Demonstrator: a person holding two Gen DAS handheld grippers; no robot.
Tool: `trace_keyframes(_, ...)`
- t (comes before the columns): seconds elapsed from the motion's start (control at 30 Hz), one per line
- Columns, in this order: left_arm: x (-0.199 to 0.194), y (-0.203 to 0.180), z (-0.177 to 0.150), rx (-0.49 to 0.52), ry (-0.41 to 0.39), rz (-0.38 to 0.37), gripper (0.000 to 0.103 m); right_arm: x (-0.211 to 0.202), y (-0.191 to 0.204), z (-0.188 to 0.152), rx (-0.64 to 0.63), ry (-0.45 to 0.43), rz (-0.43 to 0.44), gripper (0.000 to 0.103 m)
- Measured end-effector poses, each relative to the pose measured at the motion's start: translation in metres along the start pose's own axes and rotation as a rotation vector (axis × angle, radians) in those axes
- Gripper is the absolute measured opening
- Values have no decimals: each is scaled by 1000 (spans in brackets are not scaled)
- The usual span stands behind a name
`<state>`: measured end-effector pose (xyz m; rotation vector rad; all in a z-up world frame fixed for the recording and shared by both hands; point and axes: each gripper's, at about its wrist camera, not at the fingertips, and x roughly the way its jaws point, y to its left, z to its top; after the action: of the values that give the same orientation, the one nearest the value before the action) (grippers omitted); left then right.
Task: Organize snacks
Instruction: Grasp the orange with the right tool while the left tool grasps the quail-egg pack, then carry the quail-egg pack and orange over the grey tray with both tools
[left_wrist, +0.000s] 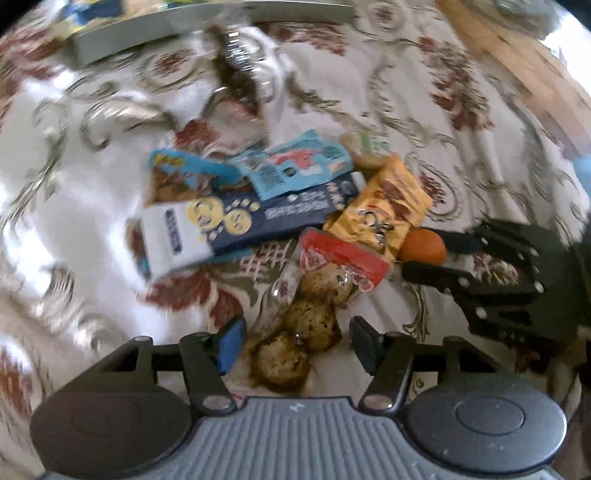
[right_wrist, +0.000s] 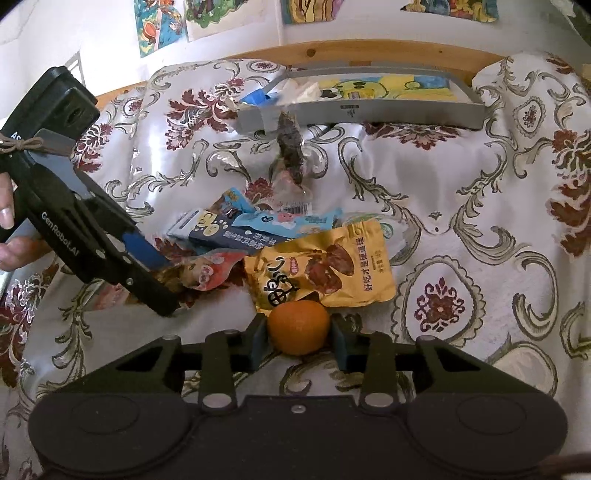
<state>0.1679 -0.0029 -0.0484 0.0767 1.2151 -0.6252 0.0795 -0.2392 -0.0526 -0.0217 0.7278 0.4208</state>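
**A:** Your right gripper (right_wrist: 298, 334) points down at a slant over the near edge of the snack pile, and its blue pads sit against both sides of the small orange (right_wrist: 298, 326): it pinches the fruit, which rests on the cloth just near of the yellow snack pouch (right_wrist: 325, 267).

**B:** And my left?

**A:** Your left gripper (left_wrist: 297, 341) tips steeply down over the clear bag of speckled eggs (left_wrist: 310, 314). Its jaws stand apart on either side of the bag's near end; I can't see the pads pressing on it. In the right wrist view your hand (right_wrist: 9, 221) wraps the handle at the far left, and the fingers slant down to the bag's red top.

**B:** What's underneath?

**A:** A shiny white tablecloth (right_wrist: 443, 177) with maroon flowers and grey-green scrolls. At the far side lies a grey tray (right_wrist: 369, 110) with a yellow cartoon picture inside, then a wooden rail and a white wall with children's drawings (right_wrist: 159, 22). A clear packet with something dark (right_wrist: 291, 151) lies between tray and pile.

**B:** Anything readable?

**A:** "GenRobot.AI" on your left gripper's side. The yellow pouch bears large Chinese characters. The dark blue packet (right_wrist: 218, 232) shows yellow smiley faces, and a light blue packet (right_wrist: 291, 221) lies just right of it; their print is too small to read.
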Motion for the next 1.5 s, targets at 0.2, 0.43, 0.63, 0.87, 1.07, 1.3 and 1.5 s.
trace_keyframes(0.2, -5, -6, -13, -157, -15, 13, 64, -10, 8, -3, 0, -9, 21, 38)
trace_keyframes(0.43, -10, -3, -19, -293, -26, -15, 63, -16, 20, -8, -20, -1, 31, 38)
trace_keyframes(0.63, -18, -2, -28, -347, -86, -27, 61, -20, 19, -8, -2, -9, 23, 38)
trace_keyframes(0.87, -23, -12, -44, -314, -139, 7, 61, -22, 22, -9, -13, -14, 31, 38)
trace_keyframes(1.07, -16, -25, -39, -165, -92, 36, 67, -21, 23, -10, -19, -5, 34, 38)
trace_keyframes(1.3, -6, -25, -34, -101, -59, 36, 66, -22, 23, -11, -27, -4, 32, 38)
trace_keyframes(1.5, -14, -27, -36, -115, -72, 34, 54, -23, 23, -11, -36, -11, 34, 38)
